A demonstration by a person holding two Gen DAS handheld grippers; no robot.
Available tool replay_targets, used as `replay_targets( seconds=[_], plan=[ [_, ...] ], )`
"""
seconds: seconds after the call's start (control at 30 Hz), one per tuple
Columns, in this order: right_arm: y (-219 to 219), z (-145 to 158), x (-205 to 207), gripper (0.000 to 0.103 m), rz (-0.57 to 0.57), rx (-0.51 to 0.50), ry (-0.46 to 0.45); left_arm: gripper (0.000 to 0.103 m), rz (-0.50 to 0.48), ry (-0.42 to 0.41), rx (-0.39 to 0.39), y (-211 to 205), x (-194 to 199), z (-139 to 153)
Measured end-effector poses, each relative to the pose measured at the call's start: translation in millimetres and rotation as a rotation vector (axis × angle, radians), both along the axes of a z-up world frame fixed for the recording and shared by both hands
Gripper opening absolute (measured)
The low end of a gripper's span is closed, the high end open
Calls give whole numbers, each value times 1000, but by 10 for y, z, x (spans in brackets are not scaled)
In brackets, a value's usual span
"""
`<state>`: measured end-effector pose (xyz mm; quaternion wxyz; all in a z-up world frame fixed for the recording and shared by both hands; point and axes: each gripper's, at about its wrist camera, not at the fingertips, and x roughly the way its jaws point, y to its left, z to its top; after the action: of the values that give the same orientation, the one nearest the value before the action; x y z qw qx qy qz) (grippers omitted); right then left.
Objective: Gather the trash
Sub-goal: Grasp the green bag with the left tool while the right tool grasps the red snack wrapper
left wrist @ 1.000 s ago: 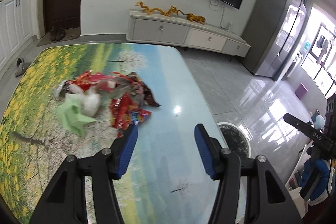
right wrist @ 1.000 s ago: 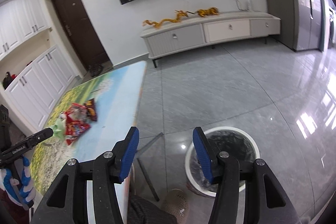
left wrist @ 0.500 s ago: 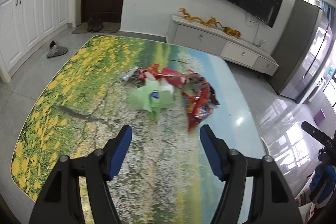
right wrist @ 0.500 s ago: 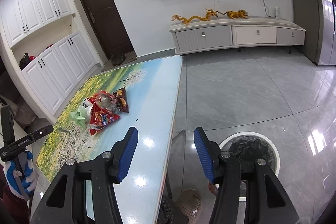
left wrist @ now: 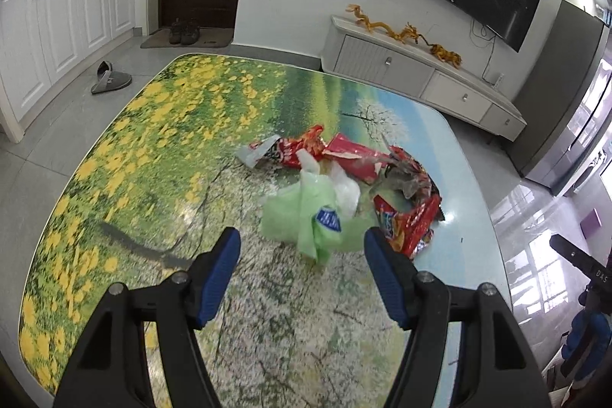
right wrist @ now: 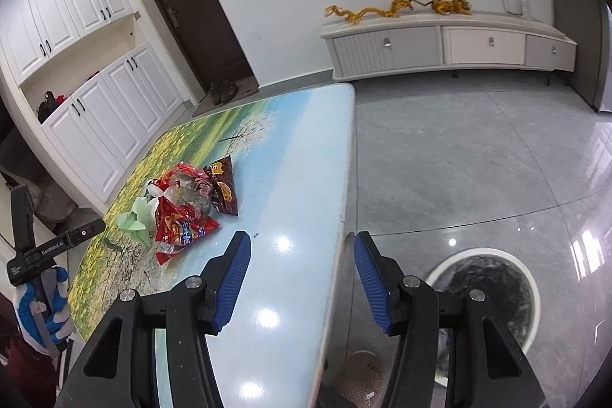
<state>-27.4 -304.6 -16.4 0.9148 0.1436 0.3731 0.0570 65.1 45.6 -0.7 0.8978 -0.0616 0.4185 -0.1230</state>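
Left gripper (left wrist: 302,247): jaws spread, just widened, nothing between the pads. Crumpled green plastic bag (left wrist: 306,213) lies on the printed table (left wrist: 153,155) just ahead at 12 o'clock; red snack wrappers (left wrist: 405,220) at 1 o'clock, touching the bag.

Right gripper (right wrist: 302,251): jaws apart, empty, over the table edge. Trash pile at 10 o'clock, well apart. Lined waste bin (right wrist: 531,297) on the floor at 4 o'clock.
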Motion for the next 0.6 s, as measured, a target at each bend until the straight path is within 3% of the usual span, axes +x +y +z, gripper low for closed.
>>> replay_targets(
  seconds=[0.3, 0.43, 0.6],
  plan=[
    [362, -167, 516, 54, 123, 28, 27, 66, -32, 26, 41, -203, 447, -224],
    [633, -232, 683, 54, 209, 61, 32, 66, -27, 62, 20, -160, 542, -370],
    [1004, -254, 790, 55, 328, 72, 21, 66, -55, 49, -27, -112, 511, -331]
  ],
)
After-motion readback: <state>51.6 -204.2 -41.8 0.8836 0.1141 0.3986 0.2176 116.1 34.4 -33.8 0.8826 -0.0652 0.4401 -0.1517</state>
